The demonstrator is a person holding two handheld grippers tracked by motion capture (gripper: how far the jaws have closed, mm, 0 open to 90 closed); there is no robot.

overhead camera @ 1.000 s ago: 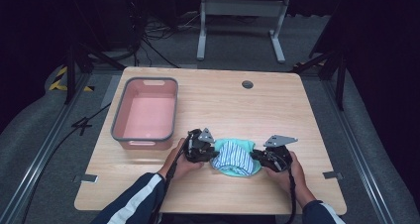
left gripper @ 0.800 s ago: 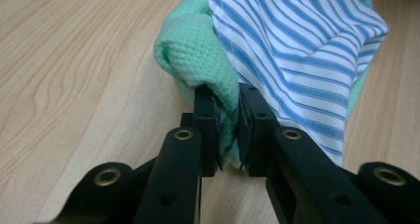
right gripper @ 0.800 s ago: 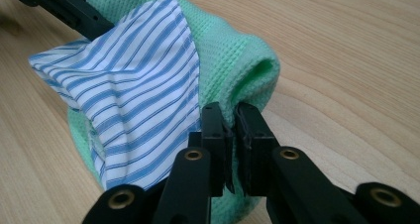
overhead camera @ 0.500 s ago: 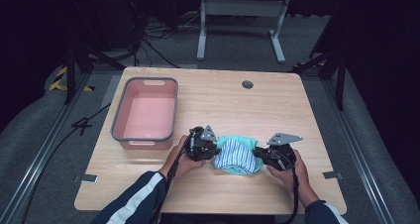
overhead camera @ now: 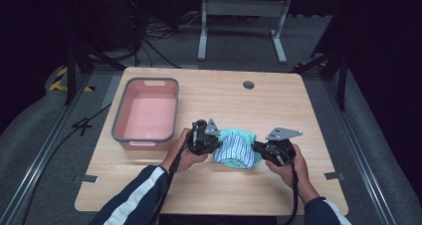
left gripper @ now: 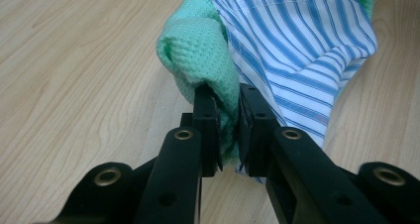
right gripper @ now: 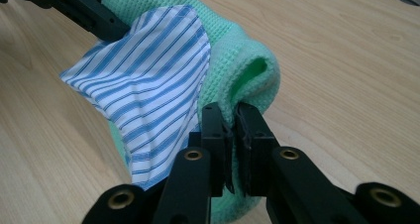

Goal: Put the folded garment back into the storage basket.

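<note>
A folded bundle of cloth, green waffle fabric [overhead camera: 242, 135] with a blue-and-white striped piece [overhead camera: 235, 151] in front, hangs between my two grippers near the table's front middle. My left gripper [overhead camera: 213, 141] is shut on the bundle's left end; its jaws pinch the green fabric [left gripper: 208, 60] beside the striped piece [left gripper: 302, 50]. My right gripper [overhead camera: 259, 149] is shut on the right end, its jaws clamping the rolled green edge [right gripper: 247, 70] next to the striped cloth [right gripper: 153, 85]. The left gripper's black jaws [right gripper: 84, 8] show at the top left of the right gripper view.
A pink bin with a grey rim [overhead camera: 117, 119] stands on the left part of the wooden table [overhead camera: 224, 190]. A round cable hole [overhead camera: 249, 84] sits near the table's far edge. Beyond the table are a metal stand, cables and dark floor.
Both grippers have lifted the cloth bundle a little off the table, holding it stretched between them. The bin has not moved.
</note>
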